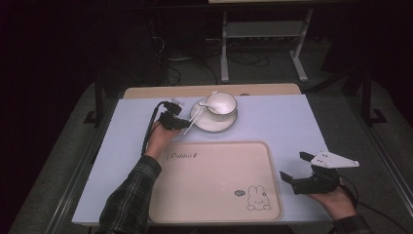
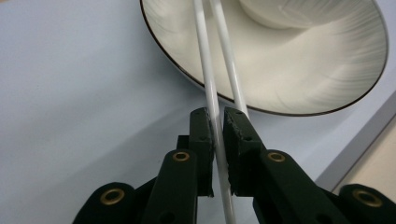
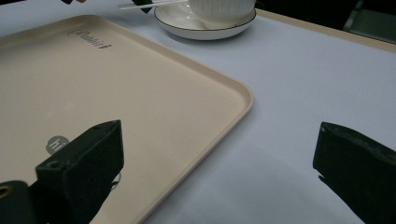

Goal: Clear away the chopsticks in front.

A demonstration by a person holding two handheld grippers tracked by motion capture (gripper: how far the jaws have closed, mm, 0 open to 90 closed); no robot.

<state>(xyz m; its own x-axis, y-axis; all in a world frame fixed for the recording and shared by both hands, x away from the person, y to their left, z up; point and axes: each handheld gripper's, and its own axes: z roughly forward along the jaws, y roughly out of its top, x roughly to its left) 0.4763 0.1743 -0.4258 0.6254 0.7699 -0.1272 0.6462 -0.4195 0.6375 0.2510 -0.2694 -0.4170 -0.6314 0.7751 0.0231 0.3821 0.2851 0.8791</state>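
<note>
Worktop (image 1: 292, 122) covered by a pale blue sheet, bearing all items. Cream tray (image 1: 214, 180) with rabbit print set at the near centre, bare, presumably waiting as the place to receive the tableware. Saucer (image 1: 214, 126) with dark rim at the far centre, beyond the tray's far edge, carrying a white ribbed cup (image 1: 221, 103); small white spoon (image 1: 207, 105) resting in the cup, handle leaning out over its left side.

Left claw (image 1: 182, 124) positioned just left of the saucer, closed down on one of the white chopsticks (image 2: 212, 93); second stick lying close beside the gripped one and passing next to the right jaw, apparently outside the grip. Both sticks propped with far ends up on the saucer's rim and near ends out over the worktop, which leaves room beneath for a jaw to slip under. Grip taken low on the stick, near its outer end, likely to lift it clear of the saucer.

Right claw (image 1: 297, 170) held wide apart and empty, hovering over the tray's right edge near the rabbit print, well apart from the saucer. Judged to be standing by rather than engaged.

Risk noted: single-stick grip may leave the second stick behind or roll it off the rim.
</note>
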